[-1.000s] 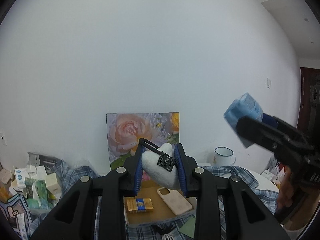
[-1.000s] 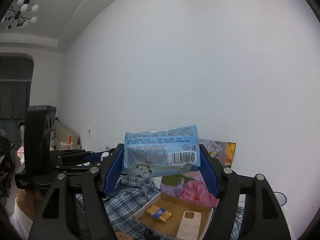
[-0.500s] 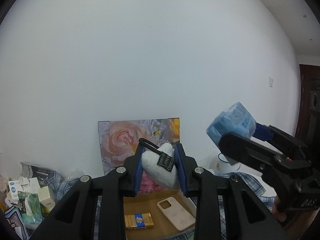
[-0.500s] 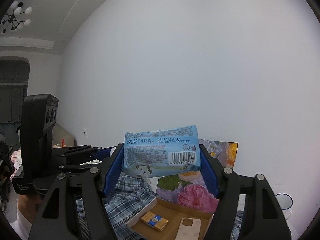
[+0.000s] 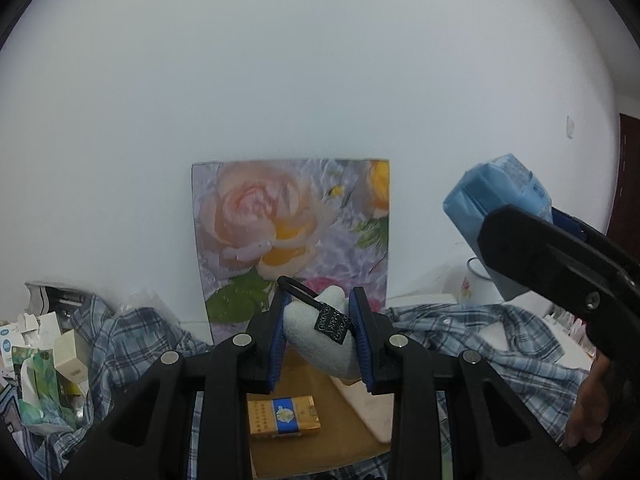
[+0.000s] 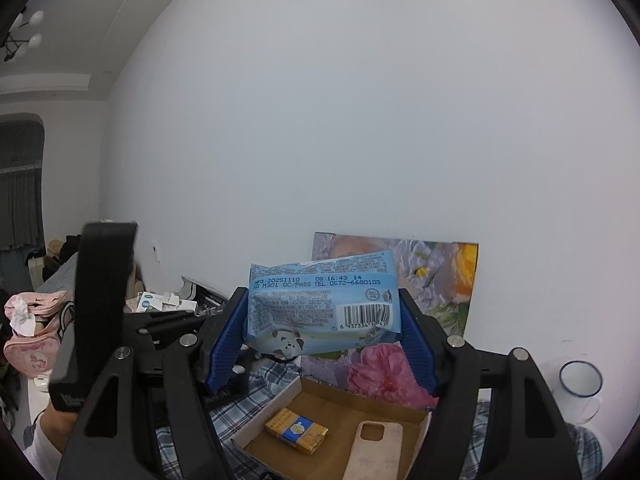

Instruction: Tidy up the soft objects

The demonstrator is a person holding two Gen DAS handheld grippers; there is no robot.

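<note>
A big white wall (image 5: 320, 80) fills most of both views. Against it leans a flower picture (image 5: 292, 240) with a large peach rose, standing upright at the back of the table. A blue and white checked cloth (image 5: 480, 332) lies rumpled over the table. On the cloth, in front of the picture, sits a flat brown cardboard box (image 6: 352, 416) with low walls. The right gripper (image 6: 324, 332) hangs in the air above the box, and its blue pads are squeezed on both ends of a blue pack of wipes (image 6: 324, 304), which shows a bar code and small print. The left gripper (image 5: 320, 340) is up over the box too, and its jaws are pinched tight on a small white plush toy (image 5: 320, 344), which has a black loop and a little black tag. Inside the box lie two things, a bit apart: a pinkish phone case (image 6: 376, 452) nearer the right wall and a small yellow and blue pack (image 6: 298, 430) nearer the left. A white mug (image 6: 580, 384) with a dark rim stands on the table to the right of the box. At the far left of the left view is a heap of little boxes (image 5: 44, 360).
</note>
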